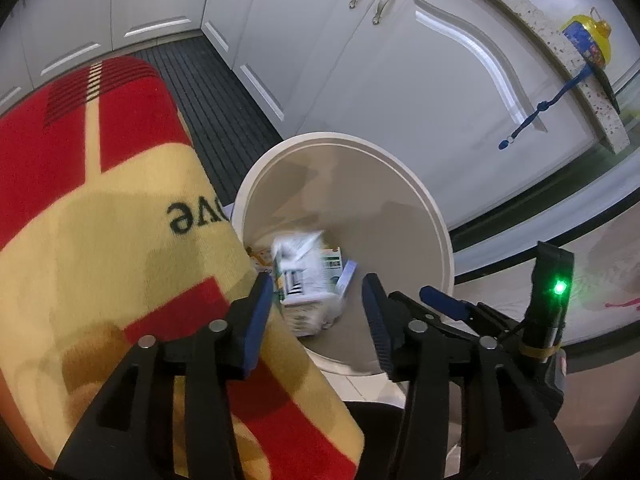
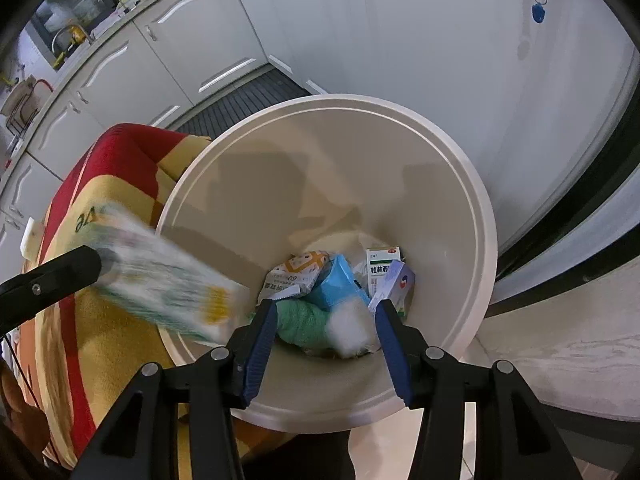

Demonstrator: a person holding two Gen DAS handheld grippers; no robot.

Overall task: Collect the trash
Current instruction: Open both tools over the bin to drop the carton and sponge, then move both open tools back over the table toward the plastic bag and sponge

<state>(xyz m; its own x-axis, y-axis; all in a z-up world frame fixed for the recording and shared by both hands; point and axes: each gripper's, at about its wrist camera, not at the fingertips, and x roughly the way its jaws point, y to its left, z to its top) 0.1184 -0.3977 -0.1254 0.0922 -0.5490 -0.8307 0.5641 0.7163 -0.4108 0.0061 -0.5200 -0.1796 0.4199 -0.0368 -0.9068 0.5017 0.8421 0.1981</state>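
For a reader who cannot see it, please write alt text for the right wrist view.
The open right claw hangs over a white round bin holding small boxes and green and white soft trash. At left, a blurred white carton is at the tip of a black finger above the rim, beside a red and yellow cloth.

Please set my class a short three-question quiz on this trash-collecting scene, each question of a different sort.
1. True or false: the right gripper is open above the bin.
2. The cloth lying in the bin is: A red, B green, C black.
3. Fill in: the cabinets behind the bin are ____.
Key: 1 true; 2 B; 3 white.
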